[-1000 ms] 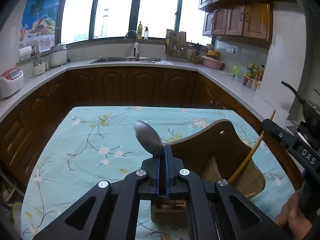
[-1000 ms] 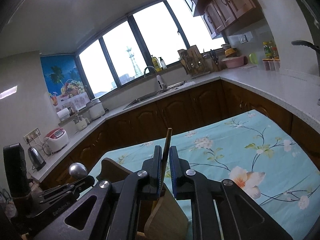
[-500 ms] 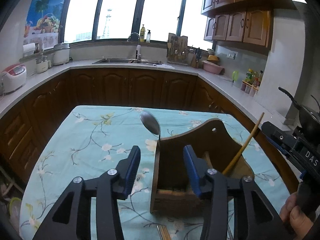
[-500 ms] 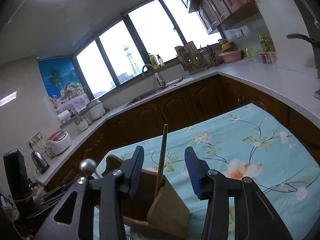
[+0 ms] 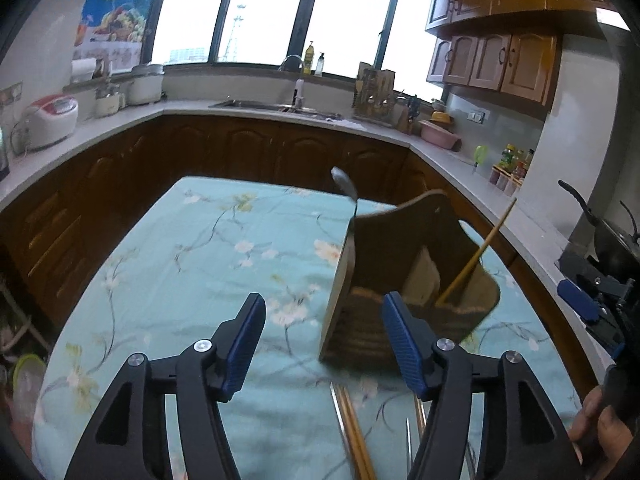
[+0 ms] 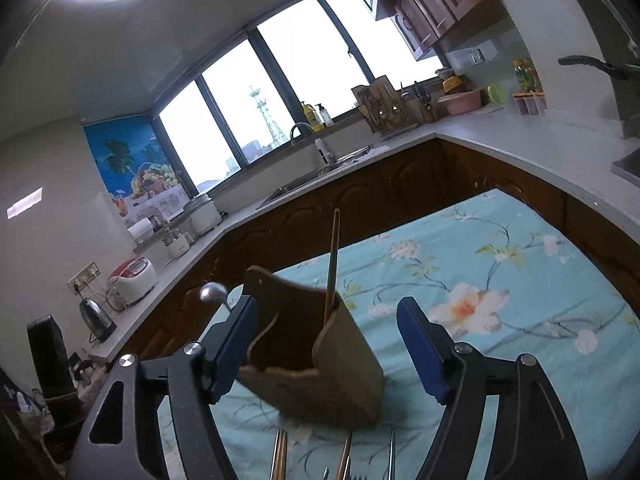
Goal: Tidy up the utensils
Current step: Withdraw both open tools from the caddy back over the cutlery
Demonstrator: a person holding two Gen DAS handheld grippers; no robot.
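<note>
Tongs: left gripper (image 5: 322,342) and right gripper (image 6: 326,350) both gape, jaws just been opening, nothing between the pads.
Holder (image 5: 404,280): wooden, on the flowered cloth (image 5: 192,264), just ahead of both tongs.
Spoon (image 5: 346,190): upright at the holder's left edge.
Chopstick (image 6: 332,264): leaning inside.
Left view only: right tongs' blue pad (image 5: 578,306), hand (image 5: 600,432).
Near tongs: loose chopsticks (image 5: 354,432) on cloth.

Both black two-finger grippers stand open.
The left gripper (image 5: 323,346) and right gripper (image 6: 327,352) have just been opening, nothing between their blue pads.
</note>
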